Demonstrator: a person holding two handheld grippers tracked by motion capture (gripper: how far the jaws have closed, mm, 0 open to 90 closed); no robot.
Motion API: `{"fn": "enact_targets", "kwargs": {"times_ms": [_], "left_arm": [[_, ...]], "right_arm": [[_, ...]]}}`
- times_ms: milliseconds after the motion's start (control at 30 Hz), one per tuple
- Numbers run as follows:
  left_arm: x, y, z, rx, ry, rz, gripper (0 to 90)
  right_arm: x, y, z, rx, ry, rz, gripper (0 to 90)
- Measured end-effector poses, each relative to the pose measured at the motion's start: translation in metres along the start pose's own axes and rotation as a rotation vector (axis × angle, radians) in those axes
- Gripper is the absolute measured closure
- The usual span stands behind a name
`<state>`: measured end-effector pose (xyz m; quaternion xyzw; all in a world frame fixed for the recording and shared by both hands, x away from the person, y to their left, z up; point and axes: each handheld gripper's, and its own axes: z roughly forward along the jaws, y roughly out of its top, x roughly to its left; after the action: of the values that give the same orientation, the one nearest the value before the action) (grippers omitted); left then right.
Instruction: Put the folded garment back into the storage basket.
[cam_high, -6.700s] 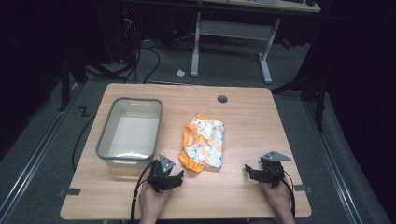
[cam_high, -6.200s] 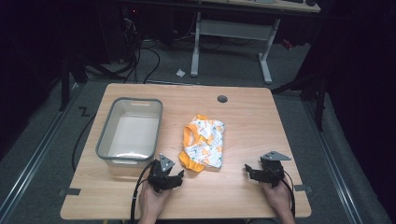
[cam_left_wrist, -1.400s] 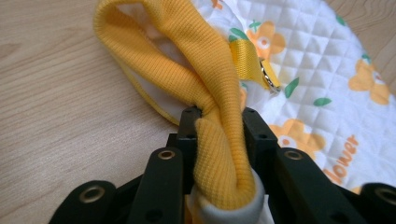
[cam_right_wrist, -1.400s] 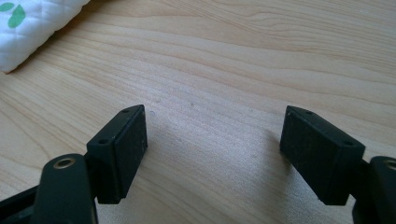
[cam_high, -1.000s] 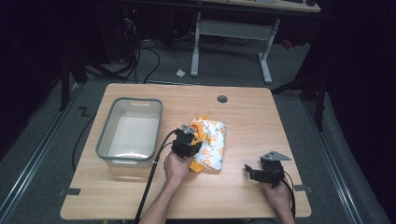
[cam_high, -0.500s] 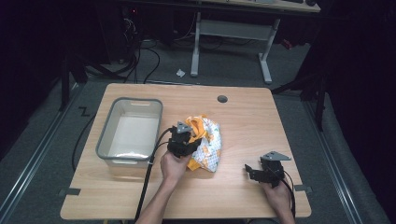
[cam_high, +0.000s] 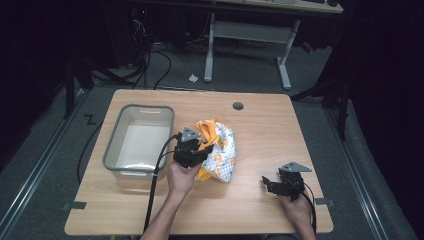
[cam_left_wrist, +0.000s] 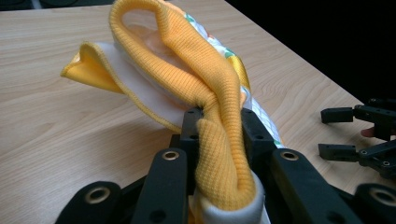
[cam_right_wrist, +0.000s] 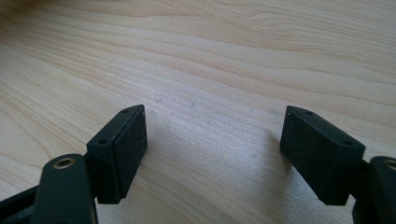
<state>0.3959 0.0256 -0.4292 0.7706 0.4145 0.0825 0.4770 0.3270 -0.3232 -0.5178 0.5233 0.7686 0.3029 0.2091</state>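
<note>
beside the bin (cam_high: 142, 142), left tongs (cam_left_wrist: 219, 126) clamp the garment (cam_left_wrist: 187, 70).

Garment (cam_high: 218, 150): small, soft, crumpled. Orange ribbed knit trim (cam_left_wrist: 212, 98), white lining, white outer fabric printed in orange and green. Lies mid-table, just right of the bin (cam_high: 140, 141); its near-left edge is bunched, pinched and lifted off the tabletop, the rest resting on the wood.

Bare worktop (cam_high: 260, 125) lies open from 12 to 3 o'clock of the cloth (cam_high: 220, 150). At its 9 o'clock the grey bin (cam_high: 116, 150) blocks the way, just beside the left tool (cam_high: 192, 150). The right tool (cam_high: 275, 186) occupies 4 o'clock, well apart.
</note>
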Motion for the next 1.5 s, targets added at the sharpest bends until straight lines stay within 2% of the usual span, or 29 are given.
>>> {"fn": "enact_targets", "kwargs": {"times_ms": [500, 633, 1100, 1500], "left_arm": [[0.005, 0.010, -0.028, -0.045, -0.003, -0.008, 75.0], [0.010, 0.012, -0.039, -0.063, -0.008, -0.025, 75.1], [0.025, 0.018, -0.069, -0.096, 0.020, -0.033, 75.1], [0.045, 0.021, -0.095, -0.132, 0.061, -0.044, 75.1]], "right_arm": [[0.000, 0.000, 0.000, 0.001, 0.000, -0.001, 23.5], [0.000, 0.000, 0.000, 0.001, 0.000, 0.000, 23.5], [0.000, 0.000, 0.000, 0.001, 0.000, 0.000, 23.5], [0.000, 0.000, 0.000, 0.001, -0.001, -0.001, 23.4]]}}
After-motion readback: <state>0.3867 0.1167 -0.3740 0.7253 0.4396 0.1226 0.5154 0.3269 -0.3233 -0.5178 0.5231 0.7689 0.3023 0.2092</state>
